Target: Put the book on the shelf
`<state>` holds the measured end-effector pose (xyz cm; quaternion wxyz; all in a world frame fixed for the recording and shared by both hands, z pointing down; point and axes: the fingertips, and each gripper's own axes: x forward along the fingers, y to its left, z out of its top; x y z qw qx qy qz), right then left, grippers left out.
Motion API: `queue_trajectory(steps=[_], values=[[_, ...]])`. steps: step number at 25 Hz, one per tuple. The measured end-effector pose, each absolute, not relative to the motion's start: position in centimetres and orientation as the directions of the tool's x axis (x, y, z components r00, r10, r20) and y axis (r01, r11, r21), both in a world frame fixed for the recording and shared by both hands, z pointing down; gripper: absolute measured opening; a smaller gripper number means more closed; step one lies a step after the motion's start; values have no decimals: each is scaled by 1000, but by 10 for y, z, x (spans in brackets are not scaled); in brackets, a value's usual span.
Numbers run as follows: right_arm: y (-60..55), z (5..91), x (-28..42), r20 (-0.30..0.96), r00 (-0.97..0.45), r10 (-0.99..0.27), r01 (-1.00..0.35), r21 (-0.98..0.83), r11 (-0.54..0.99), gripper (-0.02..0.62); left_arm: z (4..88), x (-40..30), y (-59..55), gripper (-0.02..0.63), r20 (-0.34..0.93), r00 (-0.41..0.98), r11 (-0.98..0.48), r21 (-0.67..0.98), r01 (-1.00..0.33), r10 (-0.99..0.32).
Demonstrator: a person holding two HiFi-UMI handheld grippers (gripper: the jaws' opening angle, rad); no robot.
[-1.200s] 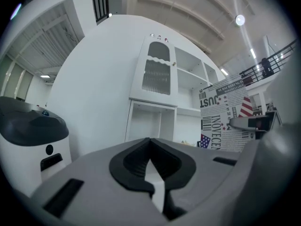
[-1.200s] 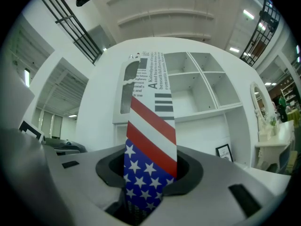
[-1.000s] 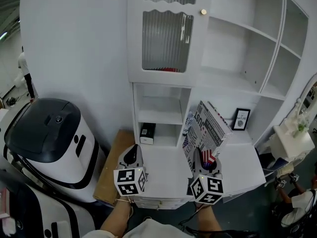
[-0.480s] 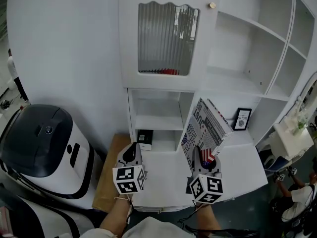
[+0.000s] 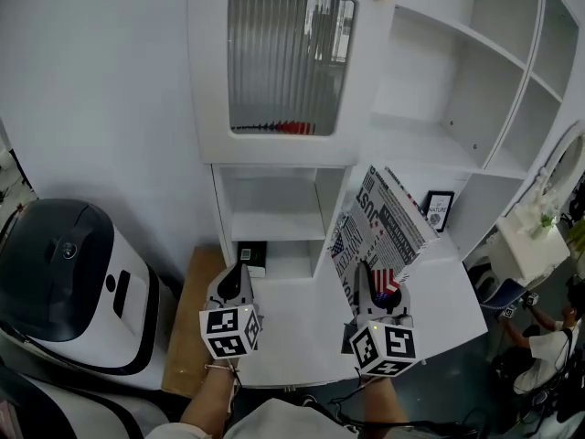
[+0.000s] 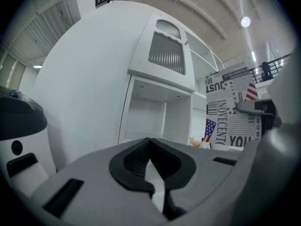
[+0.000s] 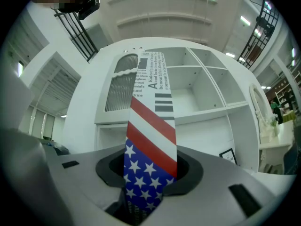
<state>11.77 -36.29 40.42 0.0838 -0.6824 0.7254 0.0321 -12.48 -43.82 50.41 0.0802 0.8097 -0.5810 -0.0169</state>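
The book [image 5: 386, 229], with a newsprint cover and a stars-and-stripes band, stands tilted over the white counter [image 5: 302, 332] in front of the white shelf unit [image 5: 430, 144]. My right gripper [image 5: 373, 291] is shut on its lower edge. In the right gripper view the book [image 7: 151, 126] rises from between the jaws of the right gripper [image 7: 149, 175] and hides part of the shelves. My left gripper [image 5: 234, 286] hovers over the counter's left part, before the low cubby [image 5: 274, 218]. In its own view the left gripper [image 6: 150, 147] is shut and holds nothing, with the book [image 6: 233, 108] at its right.
A ribbed-glass cabinet door [image 5: 283, 62] hangs above the cubby. A small black box [image 5: 252, 254] sits in the cubby's bottom. A framed picture [image 5: 438, 210] leans at the counter's back right. A black-and-white machine [image 5: 69, 286] and a brown board [image 5: 187, 337] stand at the left.
Both grippers have moved forward towards the shelf unit, which now looks larger and nearer. The book has stayed in the right gripper at the same tilt.
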Motion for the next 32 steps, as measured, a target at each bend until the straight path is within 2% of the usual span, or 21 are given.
queue_trajectory(steps=[13,32], values=[[-364,338,153,-206,-28,-978,-999,-26,34,170,440,-100,-451,2,-32,352,-354,108,-929,-935],[-361,281,164,-224,-29,-974,-1000,1,29,170,348,-71,-445,2,-78,380,-384,43,-923,-922]])
